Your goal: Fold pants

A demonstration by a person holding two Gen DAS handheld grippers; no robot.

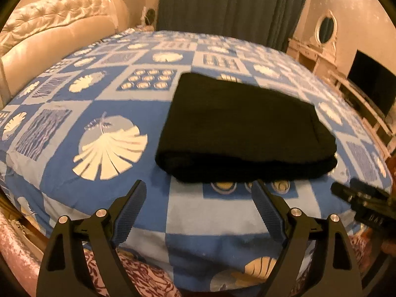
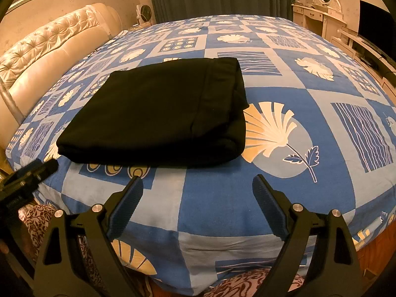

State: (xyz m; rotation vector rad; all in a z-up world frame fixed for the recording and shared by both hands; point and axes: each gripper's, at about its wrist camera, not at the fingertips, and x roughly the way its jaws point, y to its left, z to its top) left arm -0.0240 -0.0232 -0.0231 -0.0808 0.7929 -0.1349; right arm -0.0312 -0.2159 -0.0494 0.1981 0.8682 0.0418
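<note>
We see the black pants [image 2: 158,113] folded into a flat stack on the blue patterned bedspread [image 2: 284,57], with our left gripper [image 1: 199,195] and right gripper [image 2: 198,190] both spread wide, empty, just short of the stack's near edge.

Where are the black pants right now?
The folded black pants lie on the blue patterned bedspread near its front edge, just beyond both open grippers, left of centre in the right wrist view.

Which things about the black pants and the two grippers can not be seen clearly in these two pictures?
- Pants: underside and inner layers hidden by the top fold, both views.
- Right gripper: blurred, cut by the edge, left wrist view.
- Left gripper: likewise, right wrist view.
</note>
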